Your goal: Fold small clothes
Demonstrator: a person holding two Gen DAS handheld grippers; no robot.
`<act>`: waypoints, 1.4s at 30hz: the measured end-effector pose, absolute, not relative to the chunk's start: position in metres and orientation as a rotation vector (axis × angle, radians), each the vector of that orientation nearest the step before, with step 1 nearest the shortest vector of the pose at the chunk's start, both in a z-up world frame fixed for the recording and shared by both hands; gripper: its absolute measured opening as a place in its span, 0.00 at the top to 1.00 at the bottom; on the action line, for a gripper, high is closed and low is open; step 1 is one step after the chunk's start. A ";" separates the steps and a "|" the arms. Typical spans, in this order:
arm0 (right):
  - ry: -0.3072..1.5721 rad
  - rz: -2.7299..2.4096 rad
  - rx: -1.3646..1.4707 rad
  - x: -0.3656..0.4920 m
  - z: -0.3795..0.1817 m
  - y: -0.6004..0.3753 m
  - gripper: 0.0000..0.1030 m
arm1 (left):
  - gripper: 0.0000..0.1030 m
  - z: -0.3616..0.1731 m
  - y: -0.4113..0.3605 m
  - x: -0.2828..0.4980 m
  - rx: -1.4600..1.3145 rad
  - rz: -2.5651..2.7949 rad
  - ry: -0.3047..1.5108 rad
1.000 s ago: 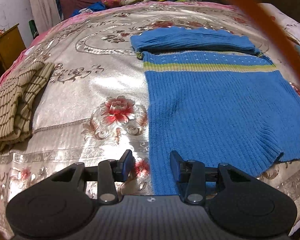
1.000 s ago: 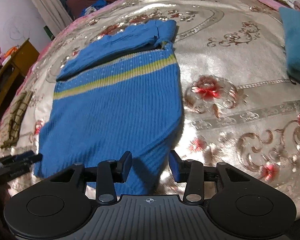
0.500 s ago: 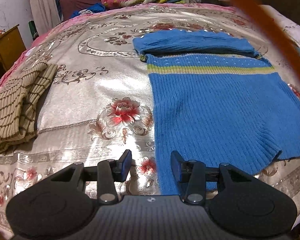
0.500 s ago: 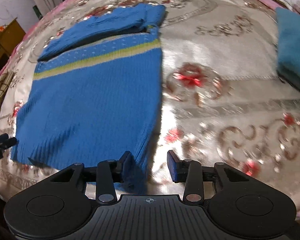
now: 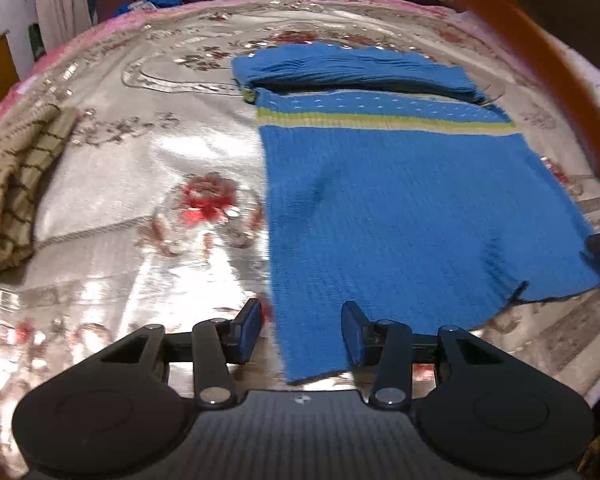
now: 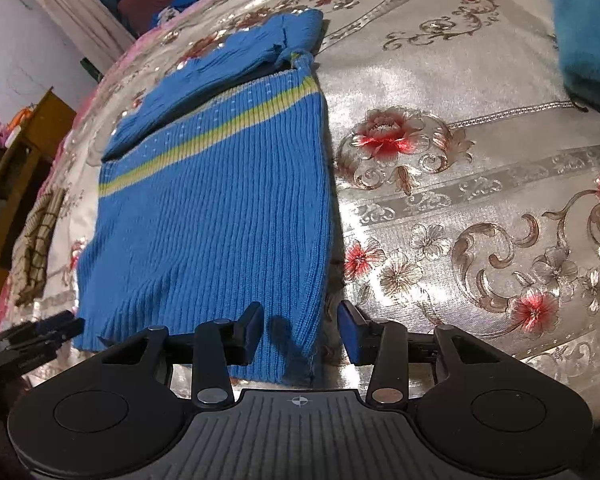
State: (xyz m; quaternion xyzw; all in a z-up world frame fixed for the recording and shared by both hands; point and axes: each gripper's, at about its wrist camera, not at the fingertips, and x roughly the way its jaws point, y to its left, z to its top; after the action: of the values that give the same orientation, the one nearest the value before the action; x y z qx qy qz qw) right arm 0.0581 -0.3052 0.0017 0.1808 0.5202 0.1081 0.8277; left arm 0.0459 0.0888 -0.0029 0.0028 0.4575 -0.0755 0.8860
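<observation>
A blue sweater [image 5: 400, 208] is spread flat on the bed [image 5: 148, 160], with its sleeves folded across the top. The left claw [image 5: 302, 330] is held wide open over the bottom left corner. The right claw [image 6: 300, 330] is held wide open over the bottom right corner. Nothing is gripped.

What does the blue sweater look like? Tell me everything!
The blue sweater is ribbed knit with a yellow-green stripe and pale dots near the top. It lies flat on the shiny flowered bedspread, sleeves folded across its top. The open left gripper and open right gripper each straddle a bottom corner of its hem.
</observation>
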 end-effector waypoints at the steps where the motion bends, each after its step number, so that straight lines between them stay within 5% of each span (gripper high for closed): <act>1: 1.103 0.236 0.391 0.057 0.002 -0.306 0.60 | 0.54 -0.004 0.089 0.046 -0.006 -0.167 0.959; 13: 1.095 0.284 0.426 0.056 -0.003 -0.308 0.60 | 0.57 -0.007 0.089 0.052 -0.075 -0.166 0.974; 15: 1.089 0.280 0.448 0.057 -0.003 -0.309 0.62 | 0.67 -0.006 0.089 0.054 -0.094 -0.179 0.975; 21: 1.107 0.292 0.536 0.057 -0.009 -0.318 0.87 | 0.85 -0.002 0.090 0.054 -0.129 -0.218 0.973; 42: 1.079 0.391 0.832 0.080 -0.018 -0.324 0.92 | 0.87 0.008 0.113 0.088 -0.383 -0.283 0.954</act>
State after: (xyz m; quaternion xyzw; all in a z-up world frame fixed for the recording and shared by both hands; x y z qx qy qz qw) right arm 0.0803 -0.3237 -0.0183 0.3822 0.4956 0.1796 0.7590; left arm 0.0876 0.1130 0.0077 -0.1827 0.4548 -0.1350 0.8611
